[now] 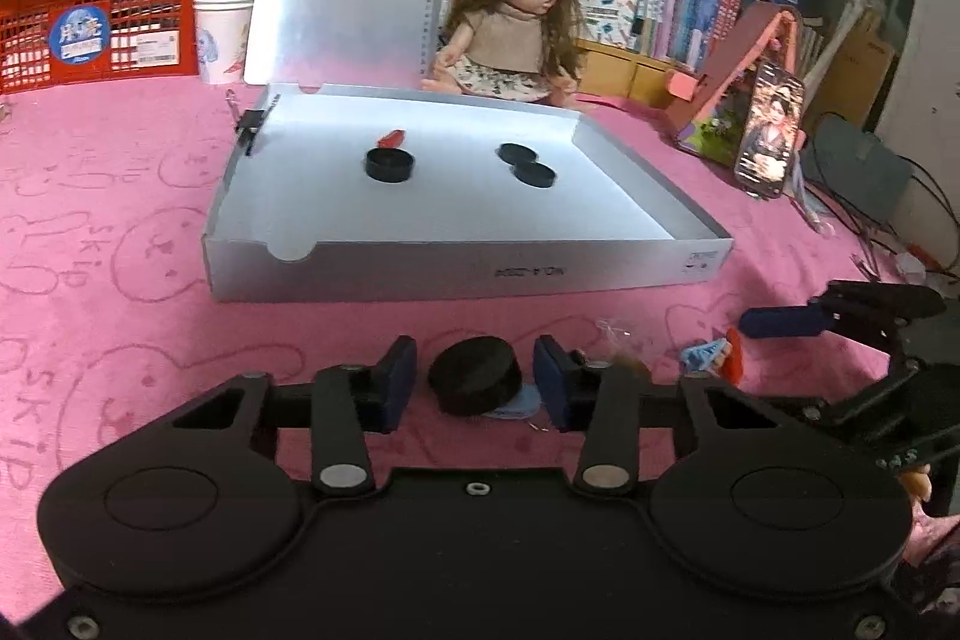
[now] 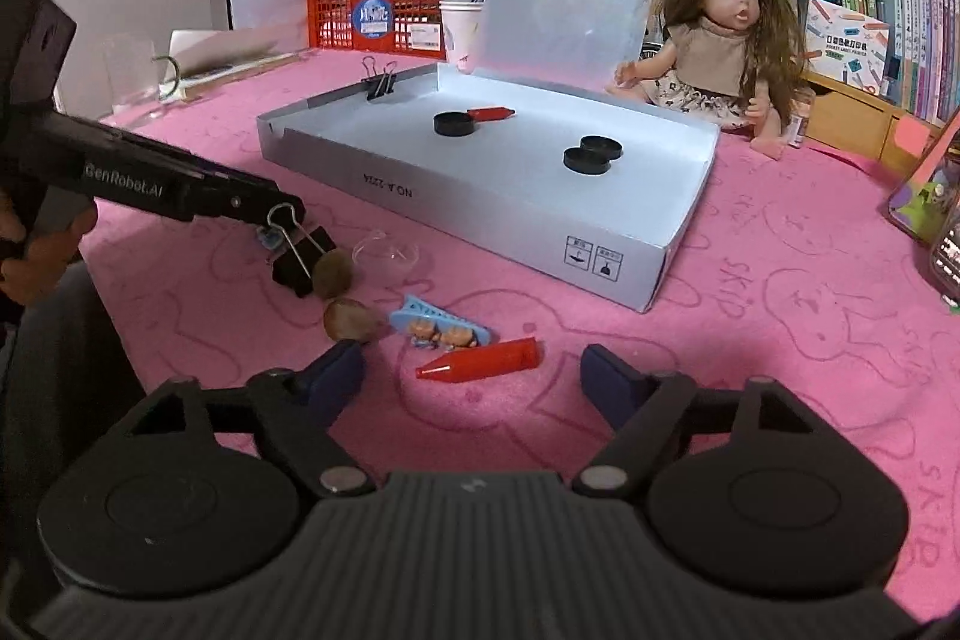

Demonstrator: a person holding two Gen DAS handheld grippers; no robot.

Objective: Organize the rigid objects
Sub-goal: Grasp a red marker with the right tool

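Black and round, a puck-like plastic disc [image 1: 475, 377] lies on the pink cloth-covered bench [image 1: 120, 232] between the blue-padded fingers [image 1: 549, 381] of the left gripper [image 1: 474, 379], which stand narrowly apart on either side of it with a sliver of gap each way, not yet pressing. To its right, the right gripper [image 2: 471, 379] hangs with its fingers [image 2: 336, 370] wide, a red crayon-shaped plastic piece [image 2: 480, 359] lying on the cloth between and just ahead of them, unheld. Beyond sits the shallow silver cardboard box [image 1: 456, 268], lid raised, already holding three matching black discs [image 1: 390, 164] and one red piece [image 1: 391, 138]. By that count the sorting looks partly done: the disc and red piece remain outside, as do a black binder clip [image 2: 300, 256], two brown nuts [image 2: 351, 319] and a blue toy card [image 2: 438, 325]. Legible writing includes "GenRobot.AI" on the left gripper's side, "NO.A-222A" or similar, upside down, on the box wall, and "SKiP" stitched into the cloth.
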